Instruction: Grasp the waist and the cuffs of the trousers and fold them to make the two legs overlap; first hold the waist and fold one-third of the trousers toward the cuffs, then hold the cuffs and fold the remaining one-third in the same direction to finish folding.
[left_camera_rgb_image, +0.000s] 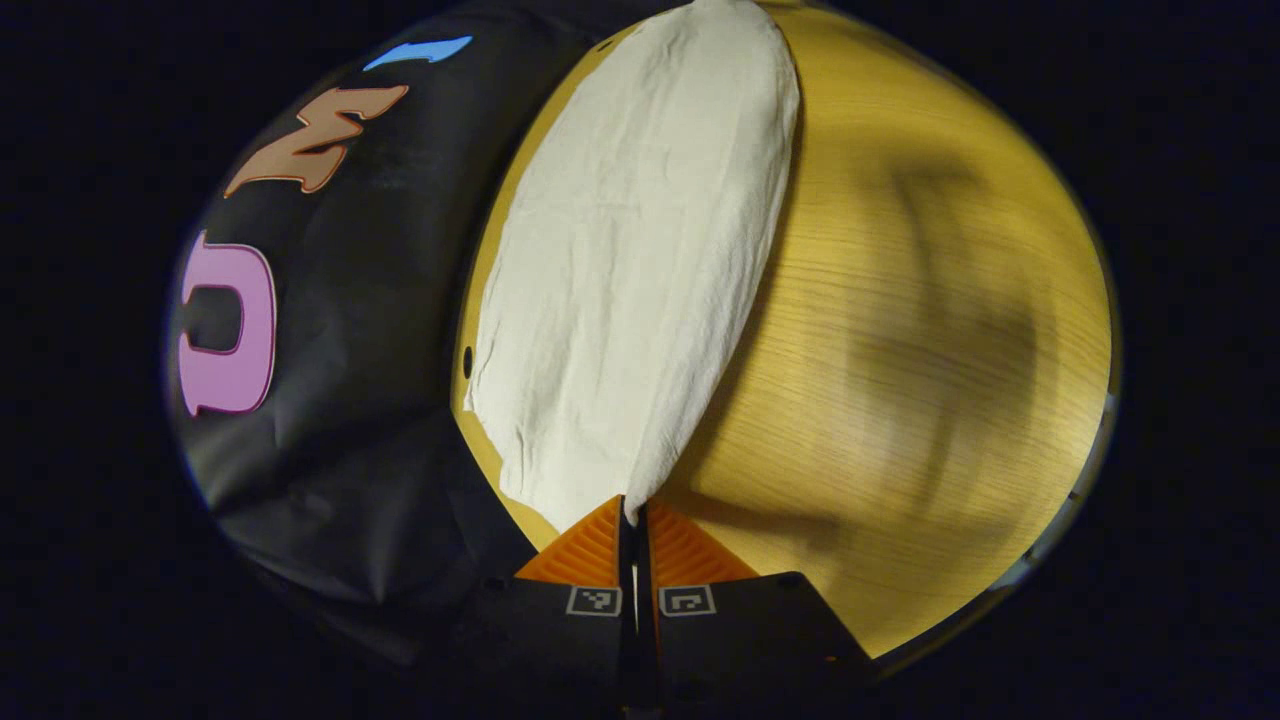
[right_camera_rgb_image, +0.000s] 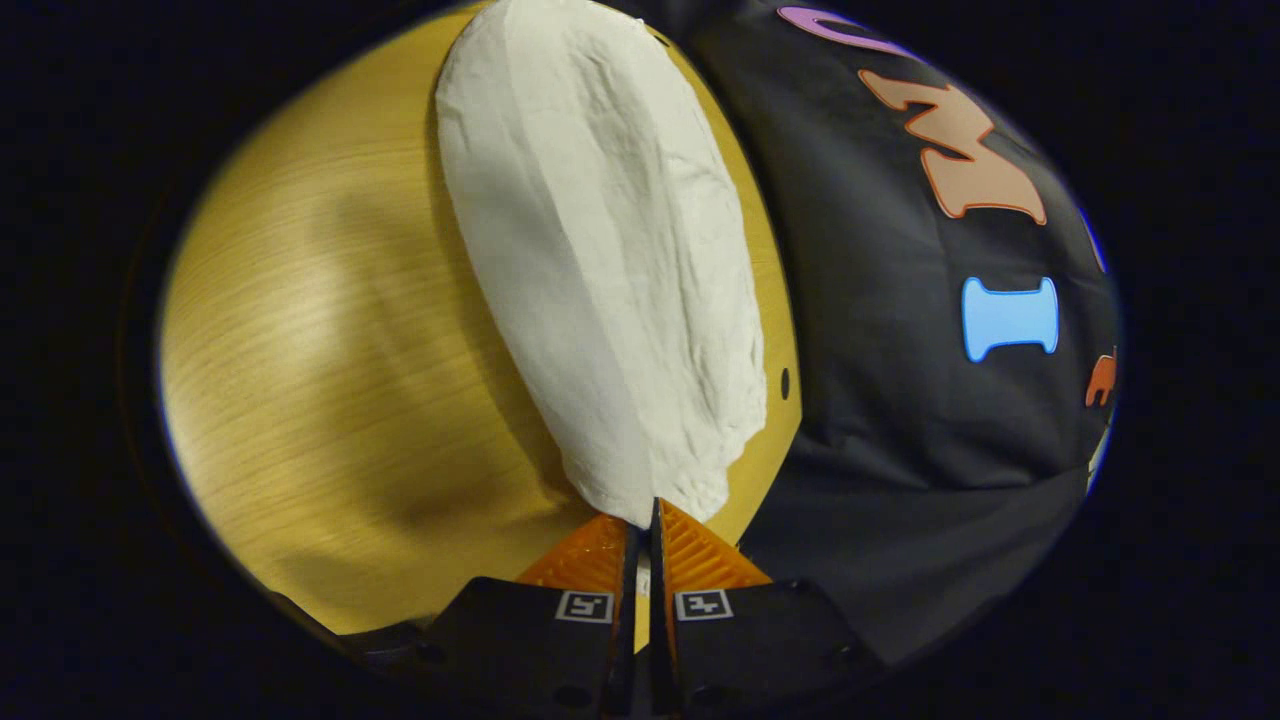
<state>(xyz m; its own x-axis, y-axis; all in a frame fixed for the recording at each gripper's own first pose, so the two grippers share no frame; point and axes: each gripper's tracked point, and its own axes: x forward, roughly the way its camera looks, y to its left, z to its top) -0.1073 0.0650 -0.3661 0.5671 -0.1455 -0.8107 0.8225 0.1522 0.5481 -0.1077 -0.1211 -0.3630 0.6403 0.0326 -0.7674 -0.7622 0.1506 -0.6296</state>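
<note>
White trousers (left_camera_rgb_image: 630, 280) lie stretched out on a wooden table (left_camera_rgb_image: 900, 350), running away from me along the edge by the black cloth. In the left gripper view my left gripper (left_camera_rgb_image: 634, 520) is shut on the near end of the trousers, with the cloth pinched between its fingers. In the right gripper view the same white trousers (right_camera_rgb_image: 610, 270) stretch away from my right gripper (right_camera_rgb_image: 647, 520), which is shut on their other end. Which end is the waist and which the cuffs I cannot tell.
The black booth cloth (left_camera_rgb_image: 350, 350) hangs right beside the table edge where the trousers lie. A broad bare stretch of wooden table (right_camera_rgb_image: 330, 380) opens on the other side of the trousers, with soft shadows across it.
</note>
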